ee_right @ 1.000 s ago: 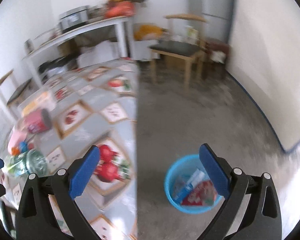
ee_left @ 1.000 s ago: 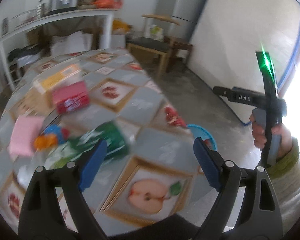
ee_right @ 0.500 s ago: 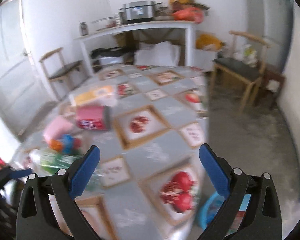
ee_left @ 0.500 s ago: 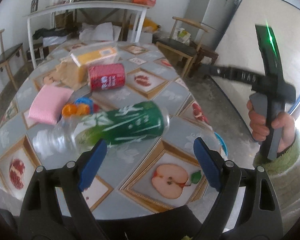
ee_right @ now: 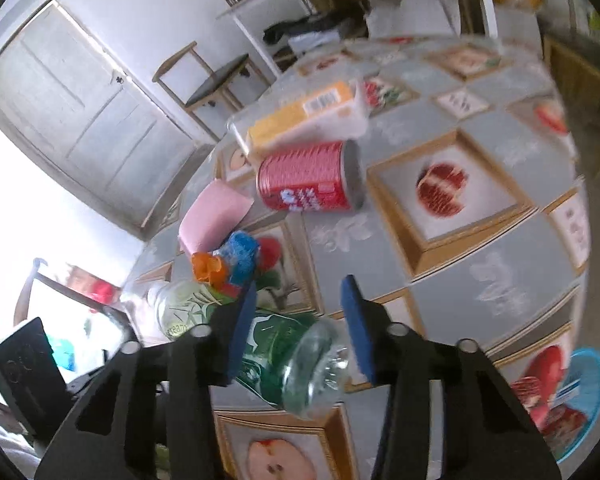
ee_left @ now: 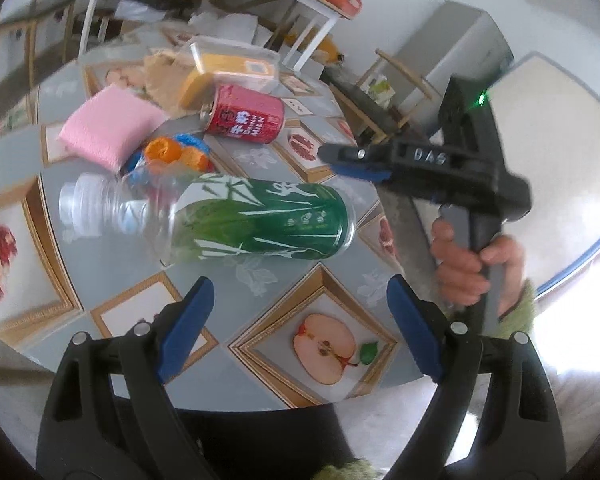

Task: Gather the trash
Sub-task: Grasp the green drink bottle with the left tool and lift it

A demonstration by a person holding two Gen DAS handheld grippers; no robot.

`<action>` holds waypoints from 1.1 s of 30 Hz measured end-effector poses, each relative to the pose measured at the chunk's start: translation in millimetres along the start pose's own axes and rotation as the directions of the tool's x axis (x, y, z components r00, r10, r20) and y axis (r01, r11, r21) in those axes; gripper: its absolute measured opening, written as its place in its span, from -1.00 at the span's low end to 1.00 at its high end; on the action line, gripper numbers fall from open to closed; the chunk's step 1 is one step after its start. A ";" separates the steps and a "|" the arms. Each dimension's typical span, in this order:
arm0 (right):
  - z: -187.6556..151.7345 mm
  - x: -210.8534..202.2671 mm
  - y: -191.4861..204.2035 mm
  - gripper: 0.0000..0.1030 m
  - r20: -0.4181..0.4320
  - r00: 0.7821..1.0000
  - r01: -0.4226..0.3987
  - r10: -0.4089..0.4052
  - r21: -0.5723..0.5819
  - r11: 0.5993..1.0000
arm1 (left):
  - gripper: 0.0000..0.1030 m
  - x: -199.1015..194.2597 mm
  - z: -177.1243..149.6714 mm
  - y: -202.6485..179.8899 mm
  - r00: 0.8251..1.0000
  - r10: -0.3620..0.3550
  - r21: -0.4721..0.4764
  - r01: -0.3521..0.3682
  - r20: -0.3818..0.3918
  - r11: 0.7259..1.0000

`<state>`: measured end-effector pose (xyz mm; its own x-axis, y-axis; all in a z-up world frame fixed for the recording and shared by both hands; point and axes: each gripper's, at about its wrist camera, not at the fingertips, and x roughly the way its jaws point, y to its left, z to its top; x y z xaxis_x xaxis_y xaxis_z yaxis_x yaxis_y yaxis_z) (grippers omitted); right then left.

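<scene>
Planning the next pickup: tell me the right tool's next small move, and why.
Probably lower the right tool around the green-labelled bottle: its jaws stand open, the bottle's base lies between them on the table, not yet gripped.

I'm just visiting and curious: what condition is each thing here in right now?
Plastic bottle: lying on its side, uncapped, looks empty.
Red can: on its side.
Clear box: tipped against the can.
Blue bin: on the floor, holding wrappers.
Left gripper: open, empty.
Right gripper: open, straddling the bottle's base.
</scene>
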<state>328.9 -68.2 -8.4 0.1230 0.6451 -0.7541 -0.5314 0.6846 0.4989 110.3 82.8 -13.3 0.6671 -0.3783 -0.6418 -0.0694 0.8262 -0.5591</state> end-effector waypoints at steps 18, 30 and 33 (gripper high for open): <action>-29.0 18.6 8.7 -0.60 -0.148 0.981 -0.127 0.129 0.020 0.992 | 0.50 2.1 -2.0 31.1 0.996 -0.081 -0.188 0.073 -0.034 0.979; -68.9 18.2 22.4 -0.62 -0.243 0.917 -0.307 0.317 0.078 0.948 | 0.50 -7.0 -5.8 48.2 0.990 -0.136 -0.309 0.120 -0.031 0.943; -79.3 18.9 21.9 -0.62 -0.259 0.892 -0.352 0.370 0.116 0.929 | 0.50 -11.6 -8.6 53.3 0.991 -0.133 -0.335 0.116 -0.028 0.935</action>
<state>253.1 -67.9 -45.5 -0.3041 0.7410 -0.5988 -0.4400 0.4483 0.7781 92.4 127.6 -40.1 0.6493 -0.4964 -0.5762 -0.2363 0.5885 -0.7732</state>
